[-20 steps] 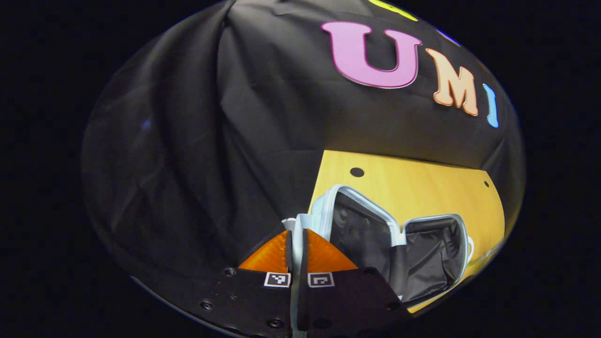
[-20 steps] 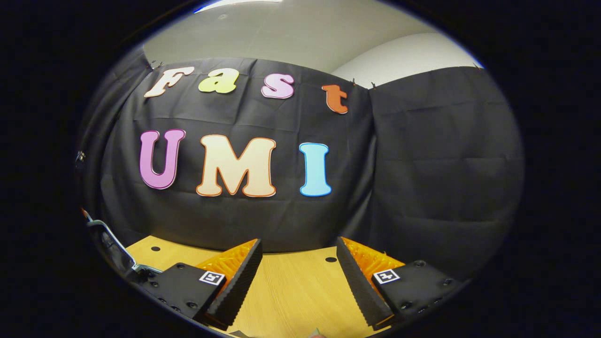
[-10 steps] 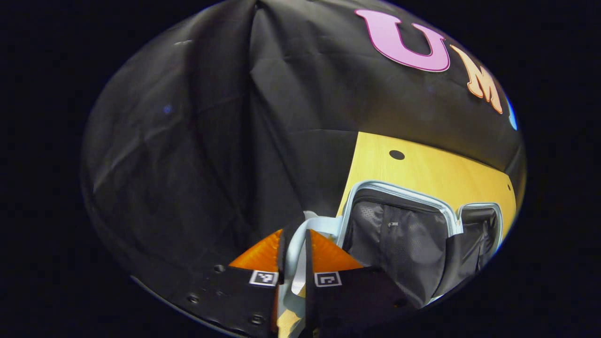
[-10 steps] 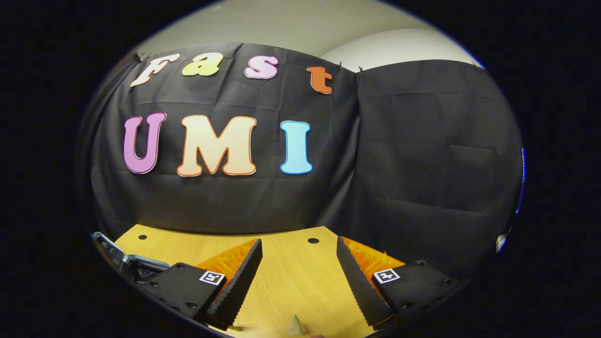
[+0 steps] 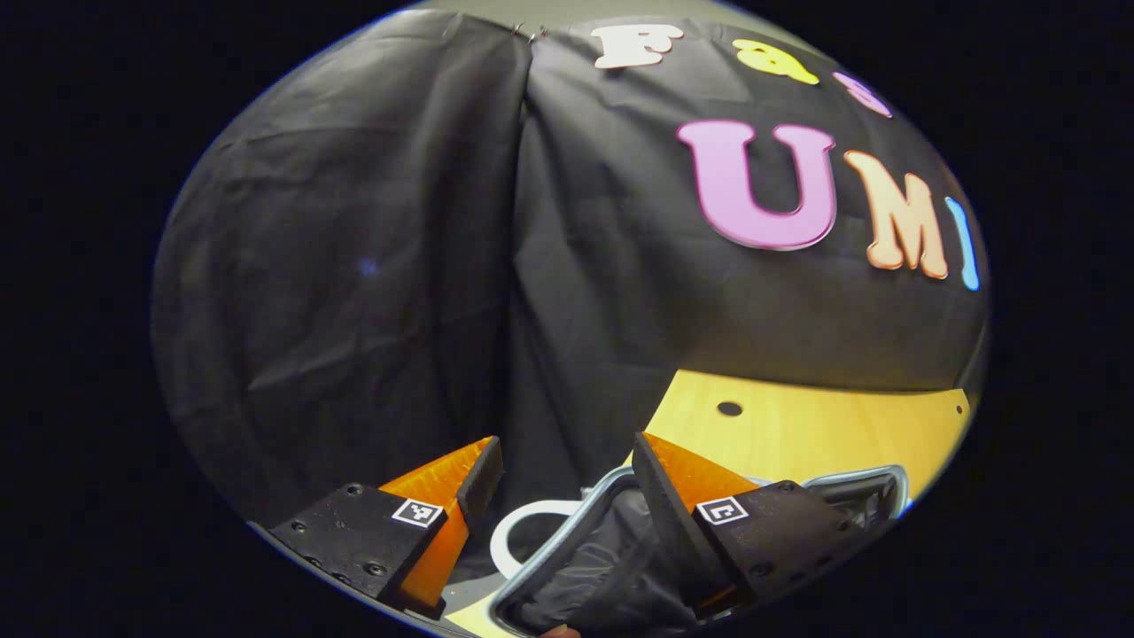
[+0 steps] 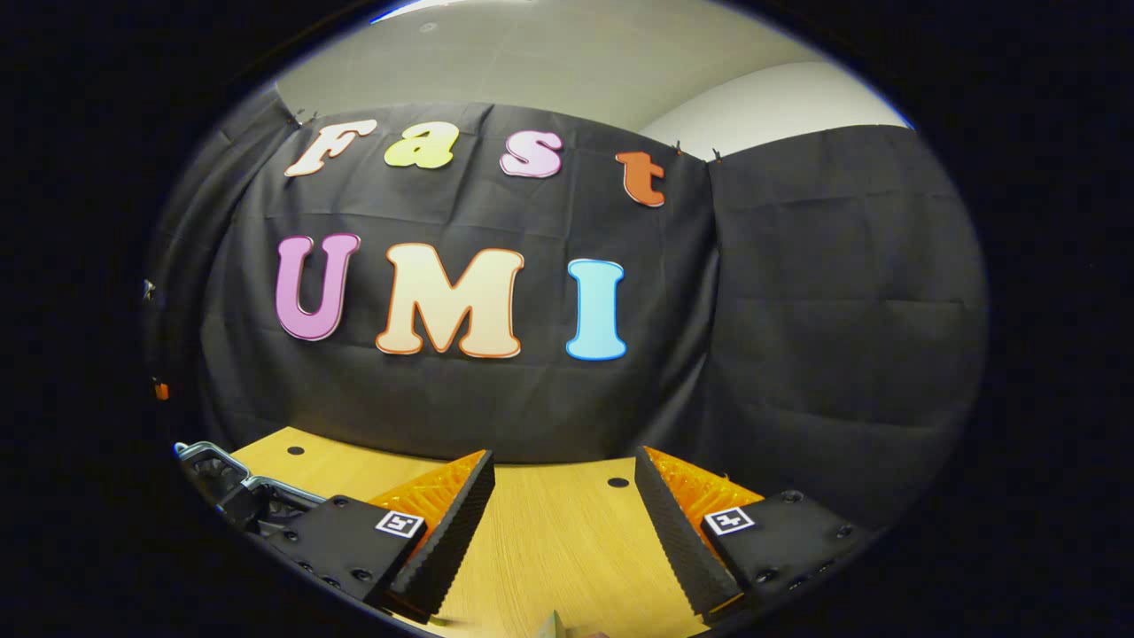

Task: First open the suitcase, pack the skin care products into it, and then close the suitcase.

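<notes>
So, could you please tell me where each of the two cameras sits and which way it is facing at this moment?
Left gripper view: rides on the left gripper, low over the table's corner, facing the black cloth wall; its own two open fingers frame the open suitcase and its white handle.
Right gripper view: rides on the right gripper, facing the cloth wall head-on over the table; its own open fingers show, with nothing between them.
Shared: the wooden table, the cloth wall, and the suitcase, whose edge sits at the right gripper view's lower left.
</notes>
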Action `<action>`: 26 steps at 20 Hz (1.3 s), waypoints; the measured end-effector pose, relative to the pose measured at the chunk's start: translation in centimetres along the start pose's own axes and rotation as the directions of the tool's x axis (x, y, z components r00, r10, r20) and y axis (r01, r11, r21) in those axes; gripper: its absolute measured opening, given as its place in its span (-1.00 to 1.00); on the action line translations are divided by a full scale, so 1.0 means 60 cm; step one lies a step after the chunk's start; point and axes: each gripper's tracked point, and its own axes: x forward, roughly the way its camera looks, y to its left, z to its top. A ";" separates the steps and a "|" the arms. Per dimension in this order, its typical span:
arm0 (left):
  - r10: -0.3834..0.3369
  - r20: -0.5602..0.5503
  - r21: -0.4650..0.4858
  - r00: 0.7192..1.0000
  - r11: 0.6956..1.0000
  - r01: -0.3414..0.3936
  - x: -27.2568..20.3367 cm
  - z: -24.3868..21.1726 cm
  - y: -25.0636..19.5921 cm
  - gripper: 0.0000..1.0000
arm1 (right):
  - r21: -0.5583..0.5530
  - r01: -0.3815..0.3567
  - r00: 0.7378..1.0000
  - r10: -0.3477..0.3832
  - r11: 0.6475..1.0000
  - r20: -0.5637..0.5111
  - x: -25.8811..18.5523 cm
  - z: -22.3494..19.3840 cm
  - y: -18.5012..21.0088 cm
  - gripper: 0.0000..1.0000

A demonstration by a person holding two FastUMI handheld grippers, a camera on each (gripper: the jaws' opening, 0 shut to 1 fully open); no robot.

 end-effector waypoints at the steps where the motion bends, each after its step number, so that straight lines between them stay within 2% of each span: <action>1: 0.001 0.041 0.008 0.999 1.000 -0.002 -0.036 0.030 -0.022 0.76 | 0.005 -0.034 0.999 0.034 0.999 0.009 -0.002 0.000 0.001 0.96; 3: -0.022 0.139 0.008 0.990 1.000 0.021 -0.109 0.090 -0.090 0.80 | 0.011 -0.085 0.996 0.084 0.996 0.037 -0.003 0.004 -0.012 0.96; 6: -0.112 0.217 0.046 0.970 0.993 0.104 -0.200 0.134 -0.196 0.70 | 0.034 -0.179 0.983 0.178 0.983 0.038 -0.004 -0.009 -0.022 0.97; 7: -0.145 0.229 0.047 0.963 0.989 0.138 -0.229 0.142 -0.234 0.80 | 0.034 -0.206 0.978 0.205 0.978 0.029 -0.001 -0.017 -0.031 1.00; 8: -0.188 0.244 0.035 0.951 0.982 0.185 -0.252 0.147 -0.276 0.70 | 0.031 -0.237 0.972 0.236 0.971 0.019 0.001 -0.024 -0.034 0.96; 9: -0.227 0.257 0.018 0.939 0.973 0.230 -0.278 0.148 -0.328 0.84 | 0.027 -0.255 0.967 0.255 0.966 0.016 0.003 -0.027 -0.042 0.97; 10: -0.261 0.260 0.004 0.930 0.963 0.269 -0.290 0.142 -0.361 0.79 | 0.030 -0.260 0.965 0.259 0.965 0.031 0.006 -0.025 -0.053 1.00; 12: -0.338 0.231 -0.008 0.912 0.937 0.349 -0.325 0.098 -0.427 0.89 | 0.055 -0.264 0.964 0.262 0.963 0.042 0.006 -0.026 -0.070 0.97; 15: -0.422 0.136 0.018 0.896 0.906 0.424 -0.368 0.017 -0.509 0.82 | 0.069 -0.278 0.960 0.277 0.958 0.035 -0.014 -0.037 -0.078 0.97; 16: -0.461 0.119 0.016 0.879 0.886 0.462 -0.387 -0.005 -0.540 0.89 | 0.055 -0.283 0.959 0.282 0.957 0.027 -0.018 -0.040 -0.082 1.00; 18: -0.543 0.056 0.022 0.838 0.840 0.543 -0.413 -0.045 -0.602 0.87 | 0.038 -0.291 0.957 0.291 0.956 0.007 -0.028 -0.050 -0.092 0.97; 21: -0.621 -0.042 0.017 0.782 0.782 0.622 -0.444 -0.120 -0.669 0.89 | 0.031 -0.292 0.956 0.292 0.956 -0.013 -0.039 -0.057 -0.110 0.97; 23: -0.653 -0.090 -0.005 0.752 0.756 0.655 -0.463 -0.158 -0.697 0.88 | 0.032 -0.301 0.953 0.302 0.953 -0.034 -0.047 -0.068 -0.117 0.93; 24: -0.666 -0.122 -0.020 0.736 0.743 0.669 -0.473 -0.182 -0.709 0.87 | 0.032 -0.304 0.951 0.305 0.952 -0.046 -0.050 -0.076 -0.120 0.97; 26: -0.686 -0.175 -0.044 0.706 0.722 0.691 -0.493 -0.235 -0.728 0.75 | 0.029 -0.308 0.948 0.310 0.951 -0.068 -0.061 -0.090 -0.126 0.93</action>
